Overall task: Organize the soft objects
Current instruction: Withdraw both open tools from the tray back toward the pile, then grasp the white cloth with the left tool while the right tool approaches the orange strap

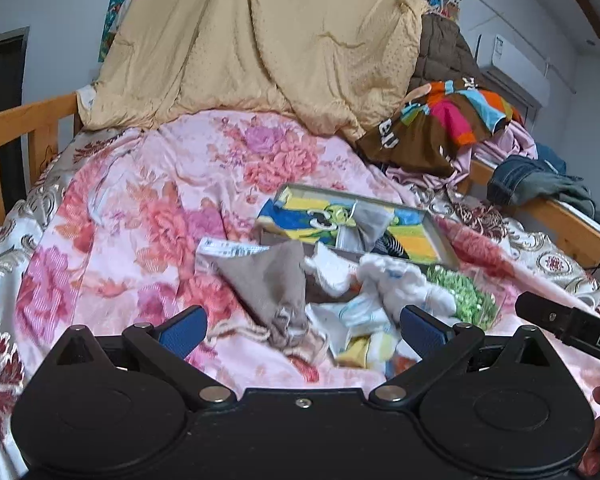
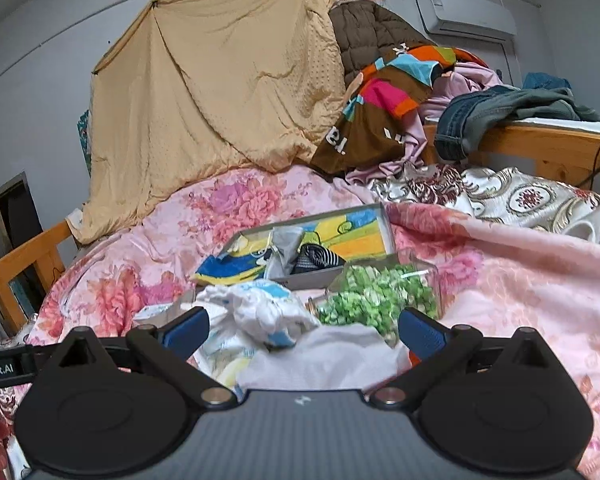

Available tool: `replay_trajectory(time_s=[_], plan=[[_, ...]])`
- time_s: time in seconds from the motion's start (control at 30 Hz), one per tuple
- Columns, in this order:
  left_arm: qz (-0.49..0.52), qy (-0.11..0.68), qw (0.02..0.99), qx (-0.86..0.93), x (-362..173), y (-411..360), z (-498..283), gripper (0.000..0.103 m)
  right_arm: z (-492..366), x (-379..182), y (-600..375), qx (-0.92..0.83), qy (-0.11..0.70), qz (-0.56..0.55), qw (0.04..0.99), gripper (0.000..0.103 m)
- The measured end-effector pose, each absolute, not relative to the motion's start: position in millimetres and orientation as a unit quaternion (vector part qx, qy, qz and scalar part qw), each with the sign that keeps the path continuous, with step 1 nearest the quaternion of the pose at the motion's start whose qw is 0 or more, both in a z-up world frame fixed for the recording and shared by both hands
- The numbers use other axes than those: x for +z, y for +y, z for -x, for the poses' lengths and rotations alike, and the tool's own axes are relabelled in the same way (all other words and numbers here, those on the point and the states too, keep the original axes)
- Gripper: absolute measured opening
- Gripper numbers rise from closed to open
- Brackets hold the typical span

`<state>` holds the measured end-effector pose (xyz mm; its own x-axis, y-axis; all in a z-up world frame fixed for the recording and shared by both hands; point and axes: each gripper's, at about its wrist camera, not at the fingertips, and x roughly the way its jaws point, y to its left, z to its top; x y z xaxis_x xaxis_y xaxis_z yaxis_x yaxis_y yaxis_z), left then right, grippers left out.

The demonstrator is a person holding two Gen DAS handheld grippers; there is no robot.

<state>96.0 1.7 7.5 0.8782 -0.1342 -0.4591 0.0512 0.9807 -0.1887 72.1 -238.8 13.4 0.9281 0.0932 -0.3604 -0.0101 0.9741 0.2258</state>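
A heap of small soft items lies on the pink floral quilt (image 1: 140,208): a grey-brown cloth (image 1: 272,284), white socks with blue print (image 1: 396,280) (image 2: 260,308) and a plain white cloth (image 2: 324,352). Behind the heap stands a shallow grey box (image 1: 440,236) (image 2: 312,276) with a yellow-and-blue picture bottom, holding a grey cloth (image 1: 364,224) and a striped sock (image 2: 316,260). My left gripper (image 1: 302,330) is open just above the heap's near edge. My right gripper (image 2: 304,330) is open too, its fingers either side of the white cloth, nothing gripped.
A clear bag of green bits (image 1: 464,292) (image 2: 376,296) lies right of the heap. A tan blanket (image 1: 260,40) hangs at the back, with a clothes pile (image 1: 440,120) and jeans (image 2: 480,116) on the wooden rail (image 2: 540,148). A bed frame (image 1: 16,128) borders the left.
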Motion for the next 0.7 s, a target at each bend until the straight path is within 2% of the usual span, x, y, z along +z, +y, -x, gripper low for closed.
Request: replay_trajectory(time_s=[0.23,0.7], plan=[[0.08,0.249,0.963,-0.062,-2.2,0.0,-88.5,0.102,-60.6,6.6,-231.5,-0.012,0.236,-0.074,0.969,0.103],[0.083,0.28,0.953,-0.085,-27.5,-3.9,-96.6,0.102,-73.3,-12.5,-237.6,-0.028,0.301,-0.088,0.949,0.103]])
